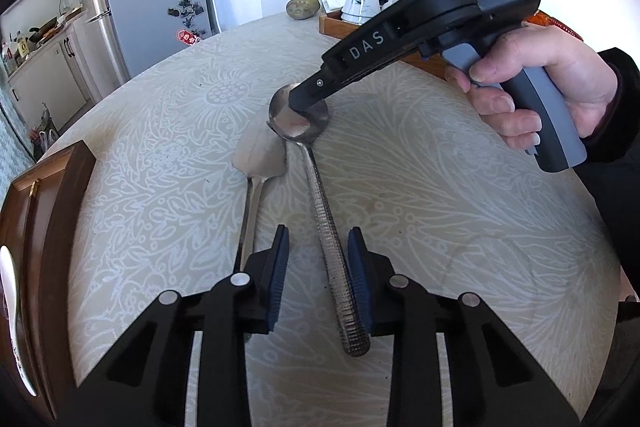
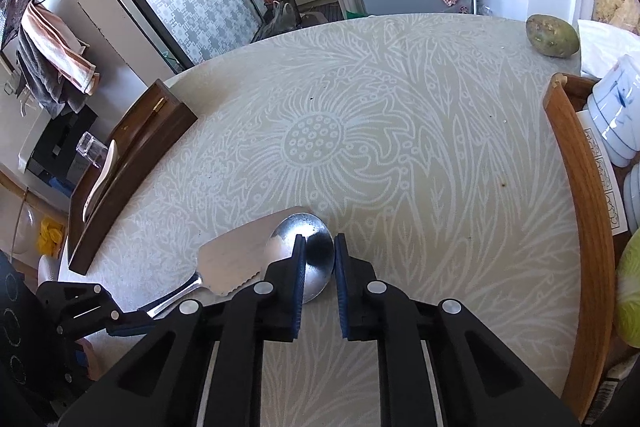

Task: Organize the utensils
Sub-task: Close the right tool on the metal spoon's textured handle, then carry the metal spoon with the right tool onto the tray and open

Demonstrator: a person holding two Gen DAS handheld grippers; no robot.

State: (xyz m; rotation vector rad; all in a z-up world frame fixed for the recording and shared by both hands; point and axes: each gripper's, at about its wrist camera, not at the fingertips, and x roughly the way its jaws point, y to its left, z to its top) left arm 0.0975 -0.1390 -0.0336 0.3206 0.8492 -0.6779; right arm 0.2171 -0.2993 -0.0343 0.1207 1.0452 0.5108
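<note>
both grippers closing in on the ladle

we have 2 steel utensils lying side by side on the patterned tablecloth (image 1: 440,187): a ladle (image 1: 316,183) with a ribbed handle and, touching its bowl on the left, a flat server (image 1: 260,157). our left gripper (image 1: 319,269) brackets the ladle's handle at the near end, jaws partly spread, the right pad about touching, the left apart. our right gripper (image 2: 319,259) straddles the bowl's rim at the far end, jaws narrow, though we cannot tell if the pads bite. we judge this the grasp step. next, both must pinch firmly, lift level, and carry toward the dark wooden tray (image 1: 52,195) at left, which holds a white spoon (image 1: 10,307).
</note>
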